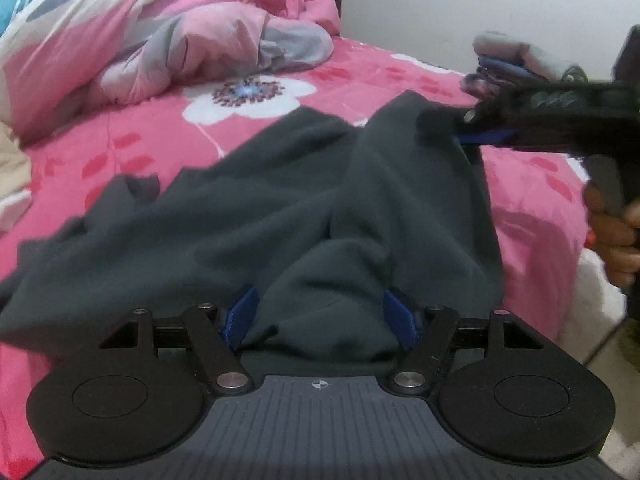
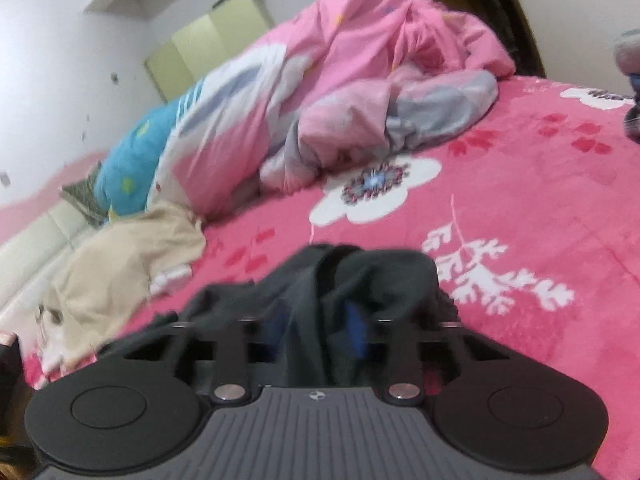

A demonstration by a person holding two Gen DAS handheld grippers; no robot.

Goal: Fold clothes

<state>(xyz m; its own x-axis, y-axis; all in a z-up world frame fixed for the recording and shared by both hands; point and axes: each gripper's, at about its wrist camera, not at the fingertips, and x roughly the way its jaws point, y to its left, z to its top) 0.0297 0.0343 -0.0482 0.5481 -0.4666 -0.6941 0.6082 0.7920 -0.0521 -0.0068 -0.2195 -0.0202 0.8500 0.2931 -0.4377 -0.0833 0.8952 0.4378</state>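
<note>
The left claw (image 1: 320, 316) stands released at the near edge of the bed, its two blue pads (image 1: 242, 314) spread wide with a bunched fold of the dark grey fleece garment (image 1: 280, 208) lying between them; whether either pad presses the cloth cannot be told. In the right wrist view the right claw (image 2: 316, 328) is clenched on a raised, gathered ridge of that same dark grey garment, the cloth pinched between its blue pads and draped over both fingers. In the left wrist view this claw reaches in from the bed's right edge, gripping the garment's far right corner, and a person's hand (image 1: 616, 232) holds its grip handle.

The garment lies spread over the near half of the bed, on the pink bedspread with white flowers (image 2: 540, 200), rumpled, running from the near edge toward the middle. Just beyond it a large white flower print (image 2: 376, 192) shows on the spread.

Toward the bed's left edge lies a crumpled cream-coloured cloth (image 2: 120, 264). Behind it, along the far side, a heaped pink, grey and white quilt (image 2: 340, 92) is piled up, with a blue patterned pillow (image 2: 132, 156) beside it. At the far right corner sits a small stack of folded grey and blue clothes (image 1: 516, 60), blurred.
</note>
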